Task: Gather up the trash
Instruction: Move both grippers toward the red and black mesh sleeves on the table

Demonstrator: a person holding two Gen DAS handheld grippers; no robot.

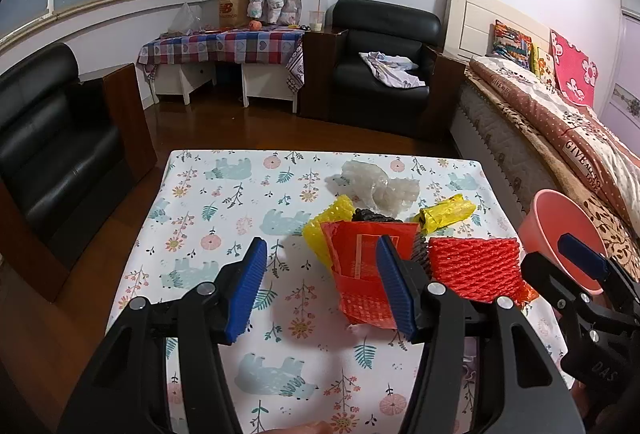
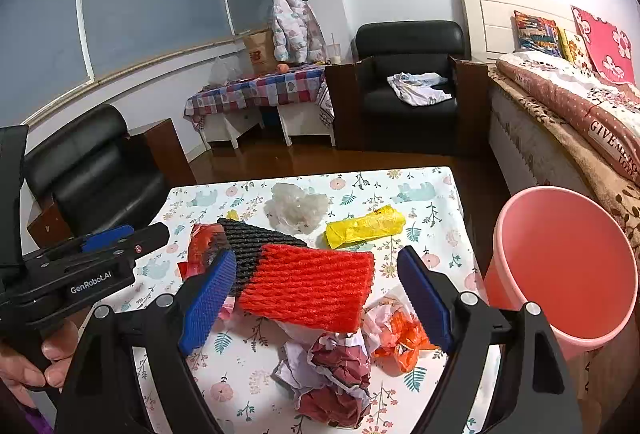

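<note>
Trash lies on the floral table (image 1: 224, 202): a red foam net (image 2: 308, 286), a black foam net (image 2: 256, 238), a red plastic bag (image 1: 364, 274), a yellow bubble wrap piece (image 1: 324, 230), a yellow bag (image 2: 364, 226), a clear crumpled plastic (image 2: 296, 208), crumpled dark red paper (image 2: 336, 378) and an orange wrapper (image 2: 404, 338). A pink bin (image 2: 568, 266) stands at the table's right edge. My left gripper (image 1: 322, 284) is open above the table, left of the red bag. My right gripper (image 2: 316, 306) is open, hovering over the red foam net.
Black armchairs stand at the left (image 1: 52, 138) and at the back (image 1: 384, 62). A bed (image 1: 560, 122) runs along the right. A checked side table (image 1: 224, 46) is at the back wall.
</note>
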